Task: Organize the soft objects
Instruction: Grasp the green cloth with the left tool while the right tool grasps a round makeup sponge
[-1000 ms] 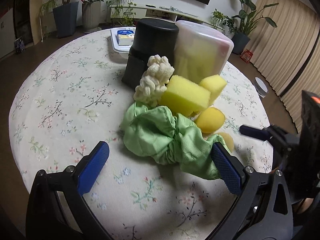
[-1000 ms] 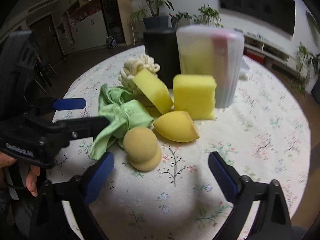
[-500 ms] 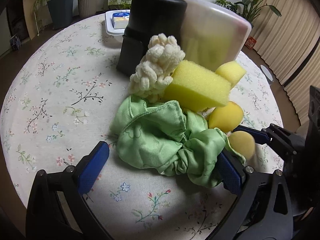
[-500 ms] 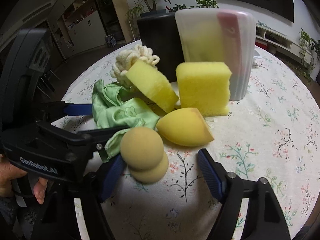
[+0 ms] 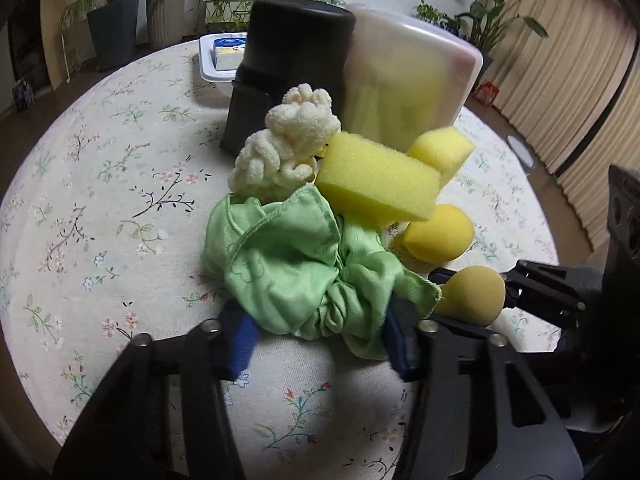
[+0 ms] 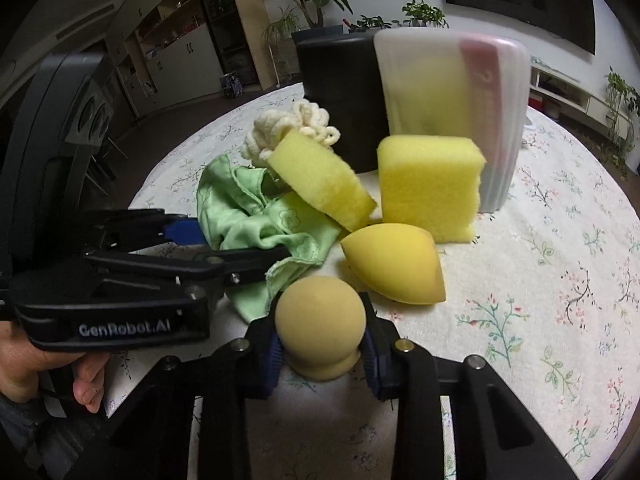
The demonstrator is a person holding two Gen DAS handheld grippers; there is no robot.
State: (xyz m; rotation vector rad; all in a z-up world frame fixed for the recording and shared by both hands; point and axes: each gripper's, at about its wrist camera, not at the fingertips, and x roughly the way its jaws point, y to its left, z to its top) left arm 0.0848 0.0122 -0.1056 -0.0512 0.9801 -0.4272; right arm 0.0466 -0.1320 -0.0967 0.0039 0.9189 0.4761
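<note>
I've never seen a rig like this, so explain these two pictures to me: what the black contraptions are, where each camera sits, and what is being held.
No robot here: a person holds a pair of black hand tongs in each hand, and a camera on each looks along its fingers. Seen from the left one, the left tongs are closing around the crumpled green cloth. Seen from the right one, the right tongs are shut on the tan gourd-shaped makeup sponge. On the flowered tablecloth lie two yellow foam blocks, a yellow teardrop sponge and a cream knitted scrubber.
</note>
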